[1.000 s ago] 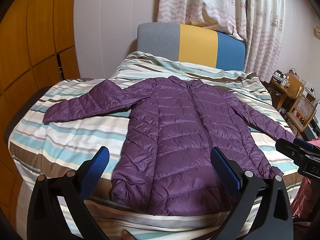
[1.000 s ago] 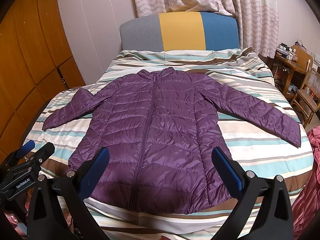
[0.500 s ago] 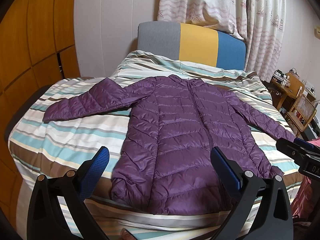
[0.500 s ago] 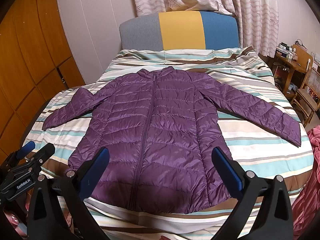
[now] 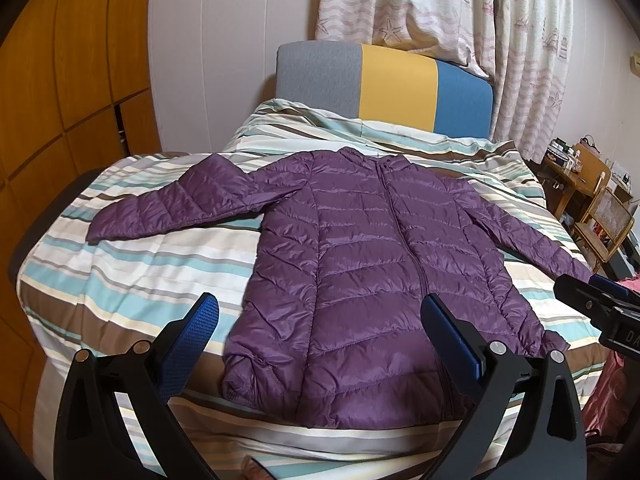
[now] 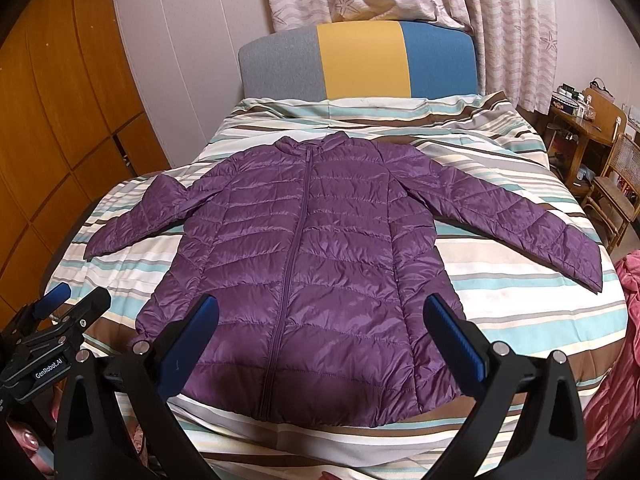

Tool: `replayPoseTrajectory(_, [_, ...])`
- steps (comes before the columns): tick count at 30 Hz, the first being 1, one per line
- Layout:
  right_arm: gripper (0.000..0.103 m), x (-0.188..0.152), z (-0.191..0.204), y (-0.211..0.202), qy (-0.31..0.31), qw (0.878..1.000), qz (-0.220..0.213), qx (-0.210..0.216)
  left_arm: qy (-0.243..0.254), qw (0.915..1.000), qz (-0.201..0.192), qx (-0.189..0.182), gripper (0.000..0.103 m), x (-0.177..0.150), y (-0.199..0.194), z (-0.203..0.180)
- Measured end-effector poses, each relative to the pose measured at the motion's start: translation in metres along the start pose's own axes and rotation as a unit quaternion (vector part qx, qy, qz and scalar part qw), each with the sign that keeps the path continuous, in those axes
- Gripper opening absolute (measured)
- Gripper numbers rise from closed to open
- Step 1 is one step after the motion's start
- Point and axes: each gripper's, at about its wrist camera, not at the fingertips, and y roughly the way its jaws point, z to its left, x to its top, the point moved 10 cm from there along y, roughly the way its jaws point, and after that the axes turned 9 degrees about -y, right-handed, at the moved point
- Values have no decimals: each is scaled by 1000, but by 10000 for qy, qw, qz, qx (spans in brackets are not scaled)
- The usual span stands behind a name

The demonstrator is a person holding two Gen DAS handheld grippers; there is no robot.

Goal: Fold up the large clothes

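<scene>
Two grippers hang above the foot edge of the bed [image 5: 120, 264], each with its blue-padded fingers spread wide and nothing between them. A purple quilted jacket [image 6: 304, 272] lies flat and zipped on the striped cover, collar toward the headboard [image 6: 360, 60], hem near the foot edge, both sleeves stretched out toward the side edges. From the left gripper [image 5: 320, 312], the jacket's left sleeve shows in full, reaching toward the bed's left edge, while the right sleeve runs off behind the tip of the other tool at the frame's right side. The right gripper [image 6: 320, 312] gives the reverse: the right sleeve is seen entire, its cuff close to the bed's right edge, and the left sleeve is foreshortened, with the left tool, labelled GenRobot.AI, poking in at lower left. Only the right view shows the pink cloth [image 6: 628, 280] beside the right edge clearly. Both views take in the wooden wardrobe [image 5: 60, 80], the patterned curtain [image 5: 440, 12] and a wooden chair [image 6: 616, 184] by a cluttered side table.
</scene>
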Motion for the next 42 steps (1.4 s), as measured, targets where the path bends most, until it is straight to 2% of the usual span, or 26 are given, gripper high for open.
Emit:
replayPoseTrajectory(27, [101,0,-3,10,43,9999,27,125,-77,9998,144,63,100,-2,11,3])
replayPoseTrajectory(34, [101,-5,-18,28,273,9994,-7,234,-72,9993,338,174,100,-5,30,6])
replayPoseTrajectory(38, [101,-4,-34,38,391,9987,-292,170,-83,9986,465,235,100,-6,51,11])
replayPoseTrajectory(40, [101,-11,-47,48,580,9981,-175,76,-114,9984,510,211,100,-6,62,13])
replayPoseTrajectory(42, [101,-23,-67,66,829,9964,151,42,-179,9983,510,194,100,-4,76,16])
